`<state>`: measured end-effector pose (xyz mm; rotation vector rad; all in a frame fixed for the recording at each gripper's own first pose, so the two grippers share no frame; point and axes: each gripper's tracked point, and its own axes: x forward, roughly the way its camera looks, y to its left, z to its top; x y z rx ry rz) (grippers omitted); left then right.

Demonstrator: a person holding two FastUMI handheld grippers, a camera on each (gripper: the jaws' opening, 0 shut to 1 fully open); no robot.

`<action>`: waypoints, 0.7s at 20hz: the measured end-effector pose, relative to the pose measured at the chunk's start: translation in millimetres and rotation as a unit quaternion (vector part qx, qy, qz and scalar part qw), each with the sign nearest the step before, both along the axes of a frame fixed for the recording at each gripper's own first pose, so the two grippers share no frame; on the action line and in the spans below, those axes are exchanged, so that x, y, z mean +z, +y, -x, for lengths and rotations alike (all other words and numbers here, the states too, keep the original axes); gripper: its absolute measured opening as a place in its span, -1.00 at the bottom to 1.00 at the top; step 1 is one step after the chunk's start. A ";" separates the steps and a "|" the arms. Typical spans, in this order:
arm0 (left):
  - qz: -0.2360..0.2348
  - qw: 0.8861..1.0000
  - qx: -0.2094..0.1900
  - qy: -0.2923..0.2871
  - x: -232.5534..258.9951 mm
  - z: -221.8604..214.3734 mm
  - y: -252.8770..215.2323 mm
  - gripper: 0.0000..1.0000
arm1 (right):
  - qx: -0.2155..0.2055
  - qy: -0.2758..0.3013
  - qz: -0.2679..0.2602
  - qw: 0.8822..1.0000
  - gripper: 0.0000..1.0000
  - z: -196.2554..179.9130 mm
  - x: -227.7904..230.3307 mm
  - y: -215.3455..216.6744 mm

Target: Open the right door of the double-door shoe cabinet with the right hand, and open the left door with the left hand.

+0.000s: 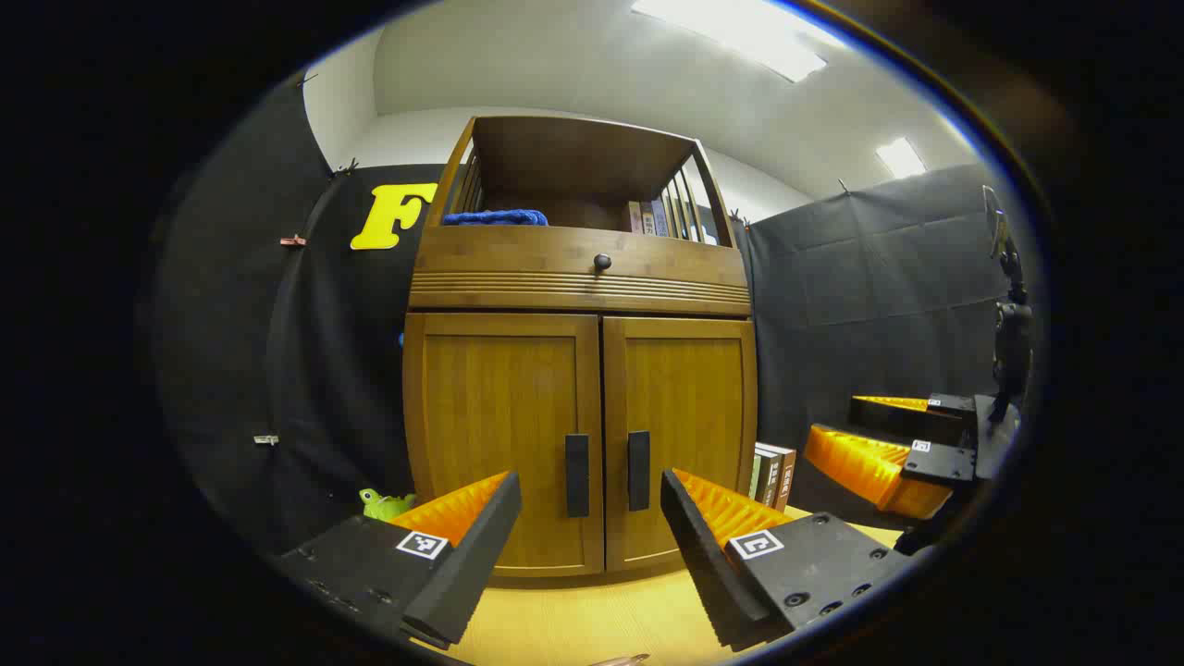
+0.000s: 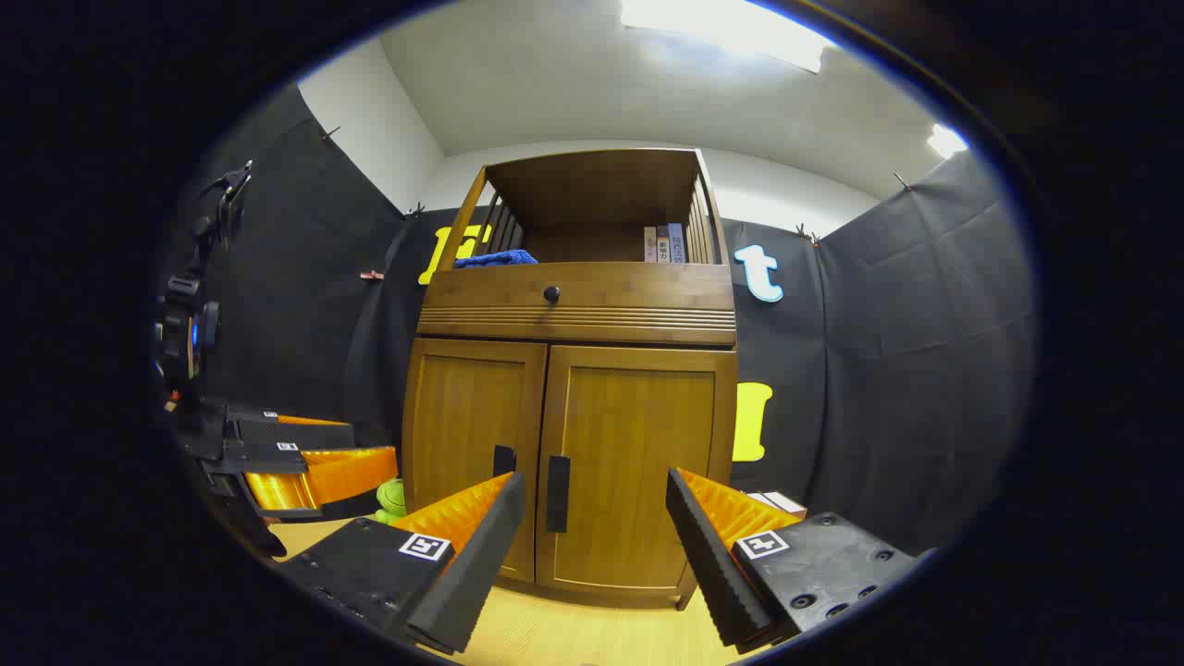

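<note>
Both doors of the brown bamboo double-door shoe cabinet (image 1: pixel 580 407) are shut, and it stands on the pale wooden bench (image 1: pixel 592 620) straight ahead of both tongs. The left tongs (image 1: pixel 589 518) gape wide and empty before the two dark vertical bar handles; the right tongs (image 2: pixel 597 523) likewise, with the right door's handle (image 2: pixel 558 493) between them. The doors look stiff, light and smooth, so I'd pinch each handle (image 1: pixel 577 474) mid-bar.

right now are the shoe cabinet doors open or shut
Shut: the left door and right door sit flush, meeting at the centre seam.
</note>
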<state>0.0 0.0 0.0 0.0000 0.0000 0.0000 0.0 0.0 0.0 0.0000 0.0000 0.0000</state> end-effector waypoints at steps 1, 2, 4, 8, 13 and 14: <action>-0.001 1.000 0.000 0.000 -1.5 0.0 -1.5 0.83 | 0.004 0.002 0.000 1.000 0.92 0.6 -1.2 2.9; -0.001 1.000 0.000 0.001 -1.4 0.0 -1.5 0.83 | 0.010 0.002 -0.003 1.000 0.92 -0.2 -2.2 6.2; -0.003 1.000 -0.001 0.004 -2.4 1.4 -0.5 0.89 | 0.015 0.004 -0.006 1.000 0.93 -1.3 -1.2 10.4; -0.003 1.000 -0.003 0.005 -3.2 1.2 0.9 0.83 | 0.019 0.004 -0.004 1.000 0.92 -2.9 -2.6 14.1; 0.000 1.000 -0.004 -0.001 -0.1 2.9 2.1 0.89 | 0.025 0.004 -0.005 1.000 0.92 -3.4 -3.4 16.0; 0.001 1.000 -0.005 -0.002 1.4 3.2 2.7 0.89 | 0.026 0.002 -0.005 1.000 0.92 -3.2 -3.1 17.4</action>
